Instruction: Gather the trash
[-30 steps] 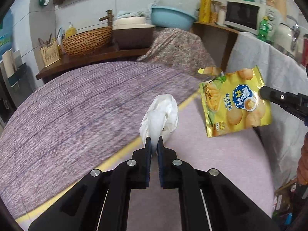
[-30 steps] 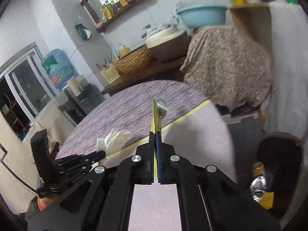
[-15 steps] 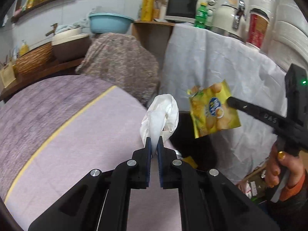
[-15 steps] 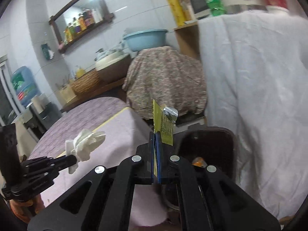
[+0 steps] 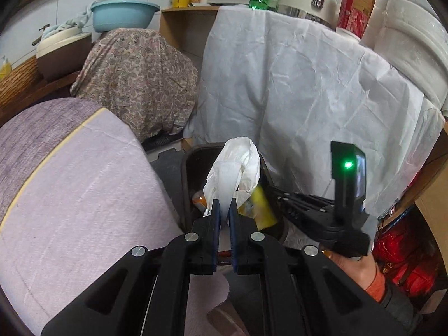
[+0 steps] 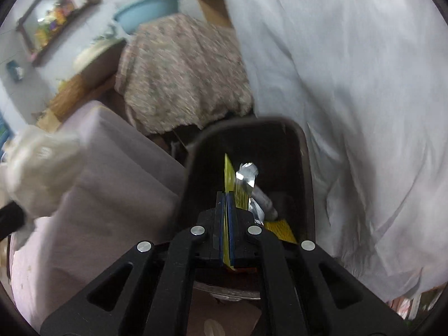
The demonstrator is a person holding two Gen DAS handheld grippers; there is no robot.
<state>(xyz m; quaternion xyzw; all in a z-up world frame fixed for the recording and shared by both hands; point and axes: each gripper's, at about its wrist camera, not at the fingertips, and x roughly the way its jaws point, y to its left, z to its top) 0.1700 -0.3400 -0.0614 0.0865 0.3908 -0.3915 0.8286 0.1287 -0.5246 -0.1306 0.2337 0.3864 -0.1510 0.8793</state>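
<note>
The left gripper (image 5: 224,205) has its jaws clamped on the lower end of a crumpled white paper tissue (image 5: 233,168), which stands up from the jaws above the opening of a dark brown plastic trash bin (image 5: 187,173). The right gripper (image 6: 225,198) has its jaws pressed tight on a yellow snack bag with a silver foil lining (image 6: 238,182), seen edge-on and hanging inside the bin's mouth (image 6: 303,151); in the left wrist view the bag (image 5: 259,207) shows as a blurred yellow patch just right of the tissue, with the right gripper's black body (image 5: 322,207) behind it. More yellow and foil wrappers lie at the bin's bottom (image 6: 280,228). The bin stands between a lilac cloth-covered counter (image 5: 84,196) on the left and a draped white sheet (image 5: 308,98) on the right. The tissue (image 6: 39,168) appears blurred at the right wrist view's left edge.
</note>
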